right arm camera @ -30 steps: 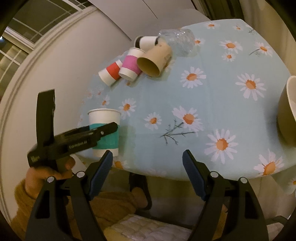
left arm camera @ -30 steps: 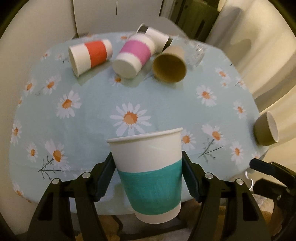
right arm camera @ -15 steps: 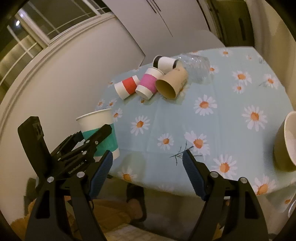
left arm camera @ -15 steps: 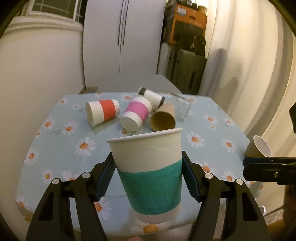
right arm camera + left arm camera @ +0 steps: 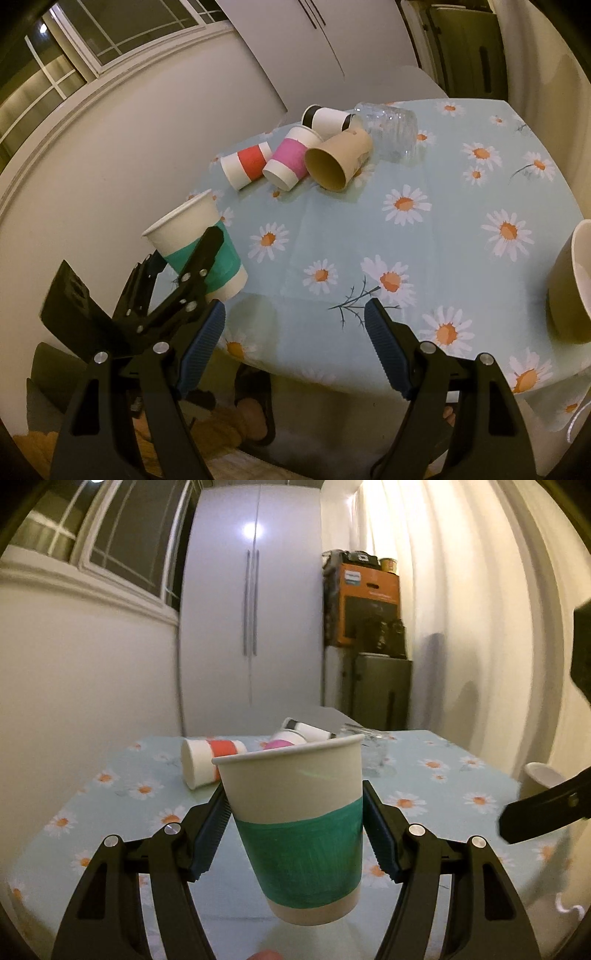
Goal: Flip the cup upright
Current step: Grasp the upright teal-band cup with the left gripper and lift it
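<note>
Left tool (image 5: 295,834): closed on the green-banded cup (image 5: 299,827), its two pads pressed on opposite sides of the cup's wall at the green band.
Green-banded cup: mouth up, leaning a little, held in the air just off the near left edge of the desk (image 5: 424,258); its inside is not visible.
Right tool (image 5: 295,347): open with nothing between its pads, hovering at the near edge of the desk, just right of the green-banded cup.
Red-banded cup (image 5: 246,165): on its side, far beyond the green-banded cup, at the left end of a cluster.
Pink-banded cup (image 5: 290,157): on its side, touching the red-banded cup's right.
Brown cup (image 5: 338,160): on its side, open mouth facing the right wrist camera, inside bare.
Black-and-white cup (image 5: 327,118): on its side behind the pink-banded and brown cups.
Clear plastic cup (image 5: 389,123): lying on its side, right of the black-and-white cup.
Olive cup (image 5: 570,284): tipped at the desk's right edge, well apart from the green-banded cup, white inside.
</note>
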Available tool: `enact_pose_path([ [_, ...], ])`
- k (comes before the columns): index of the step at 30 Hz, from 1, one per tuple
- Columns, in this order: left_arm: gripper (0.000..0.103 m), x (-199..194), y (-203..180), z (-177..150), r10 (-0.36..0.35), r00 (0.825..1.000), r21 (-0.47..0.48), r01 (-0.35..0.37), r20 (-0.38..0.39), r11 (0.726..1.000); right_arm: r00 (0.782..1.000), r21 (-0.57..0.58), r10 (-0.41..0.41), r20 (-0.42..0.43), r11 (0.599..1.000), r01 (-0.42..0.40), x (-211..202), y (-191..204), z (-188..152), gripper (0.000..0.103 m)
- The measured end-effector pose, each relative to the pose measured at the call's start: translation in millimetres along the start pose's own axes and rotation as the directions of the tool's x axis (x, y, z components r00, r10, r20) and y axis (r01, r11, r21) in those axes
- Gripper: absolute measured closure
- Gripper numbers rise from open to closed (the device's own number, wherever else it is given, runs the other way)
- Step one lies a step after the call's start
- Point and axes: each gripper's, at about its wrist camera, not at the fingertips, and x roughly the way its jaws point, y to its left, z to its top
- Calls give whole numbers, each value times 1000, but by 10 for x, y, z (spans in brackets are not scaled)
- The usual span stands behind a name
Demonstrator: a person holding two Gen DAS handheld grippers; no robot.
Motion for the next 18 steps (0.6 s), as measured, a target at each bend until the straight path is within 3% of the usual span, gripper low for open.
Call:
enact_pose_path([
  [4,36,2,-56,-71,71,996,-16,-70,61,997,1000,11,2,3,1000,-2,-5,-59,-6,26],
  [9,36,-37,-155,-179,94,986,-2,-95,140,995,1000,40,21,9,999,-21,-45,-150,-29,26],
  [18,35,71,-298,-433,113,983,41,-121,147,992,1000,34,15,-11,999,-15,-20,-184,-58,26],
])
